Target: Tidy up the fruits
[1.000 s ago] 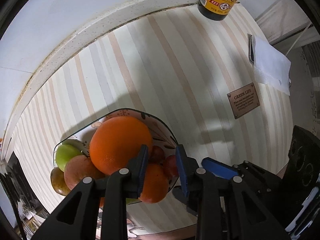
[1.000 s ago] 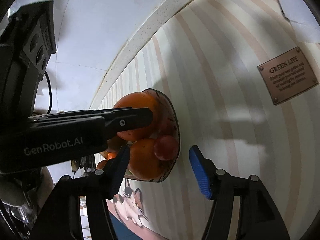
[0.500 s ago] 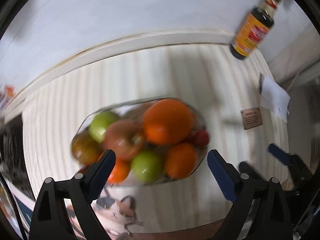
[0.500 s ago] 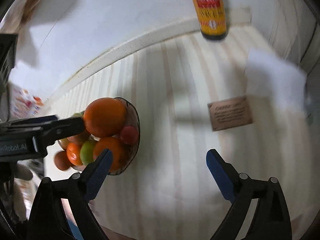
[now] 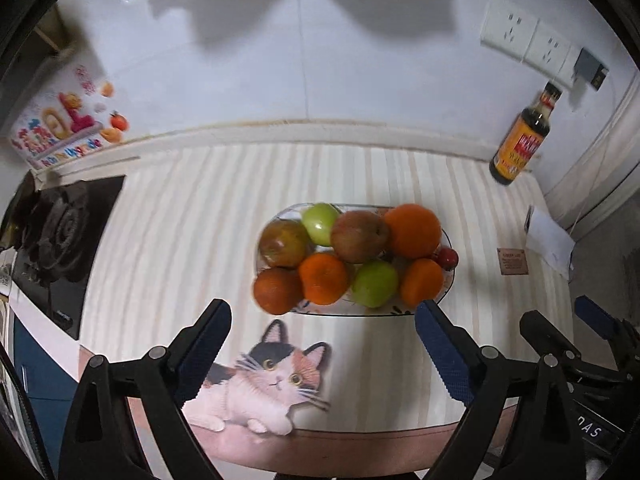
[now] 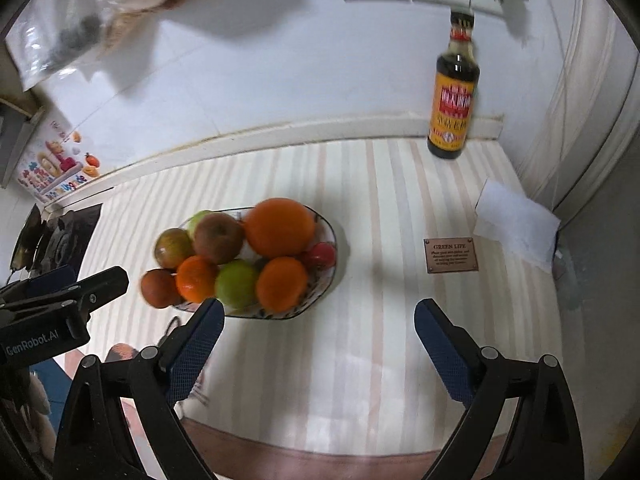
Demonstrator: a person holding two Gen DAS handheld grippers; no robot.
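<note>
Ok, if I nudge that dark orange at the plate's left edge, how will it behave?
The dark orange looks round and overhangs the plate rim, so it would probably roll off onto the mat. It seems wedged against the neighbouring orange, which might shift too. Its skin looks firm, likely not fragile.

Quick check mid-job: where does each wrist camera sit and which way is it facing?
Left wrist: on the left claw, angled down at the fruit plate; its open fingers show, the right claw at right.
Right wrist: on the right claw, angled down at bare striped mat; left claw at left.
Shared: plate, sauce bottle, plaque.
</note>
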